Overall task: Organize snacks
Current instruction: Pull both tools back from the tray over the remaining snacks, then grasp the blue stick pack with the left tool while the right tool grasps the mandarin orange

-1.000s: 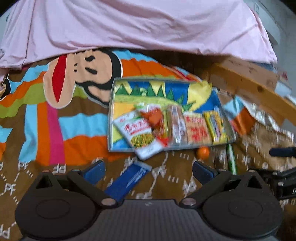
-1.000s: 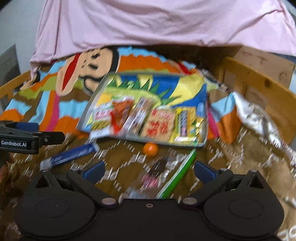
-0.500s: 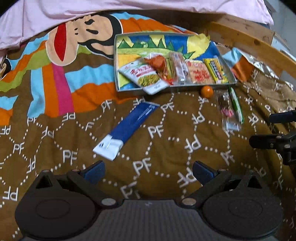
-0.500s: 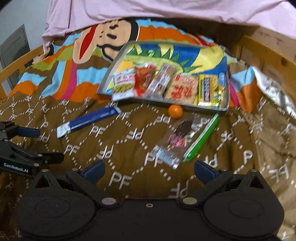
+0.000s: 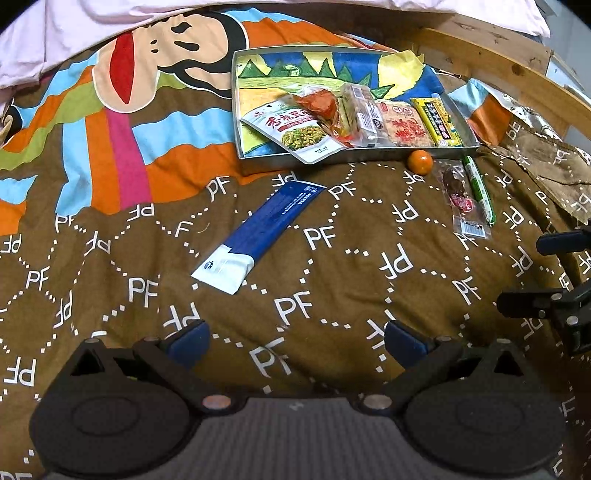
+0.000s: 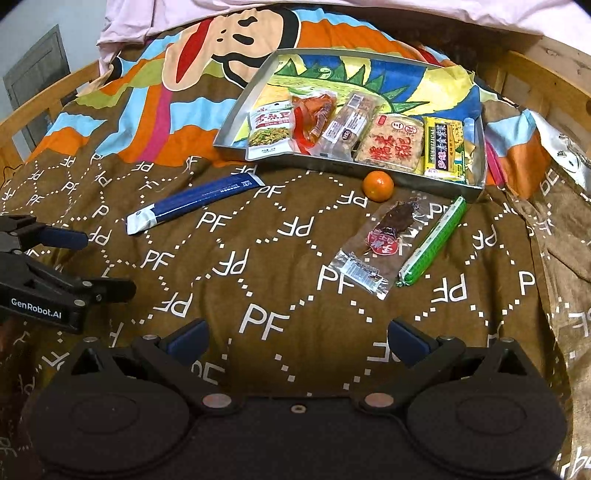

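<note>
On a brown bedspread (image 5: 332, 266) printed with white "PF" letters and a cartoon monkey face, a shallow rectangular metal tray (image 5: 354, 154) lined with a colourful drawing is set towards the far side. Five snack packets are laid side by side along its near edge: a white-and-green pouch of green peas (image 5: 295, 129) overhanging the rim, a clear packet of orange-red snack (image 5: 317, 105), a clear wrapped bar (image 5: 364, 110), a flat packet of rice crackers with red characters (image 5: 404, 127) and a yellow packet with green print (image 5: 436, 122).

Four items are seen outside the tray on the bedspread. A long blue-and-white sachet (image 5: 258, 236) is lying diagonally near the tray's left front corner, apart from it. A small orange mandarin (image 6: 377, 185) is placed just beside the tray's front wall. A clear packet holding a dark dried snack with a red label (image 6: 384, 240) is stretched out next to a thin green sausage stick (image 6: 434, 242); the two lie side by side, touching or nearly so.

The left gripper (image 5: 295, 338) is held above the bedspread with its blue-padded fingers spread wide and nothing between them. The right gripper (image 6: 297, 334) is likewise held wide apart and empty, pointed towards the clear packet and the green stick. A pink sheet (image 5: 55, 33) is bunched at the far end.
</note>
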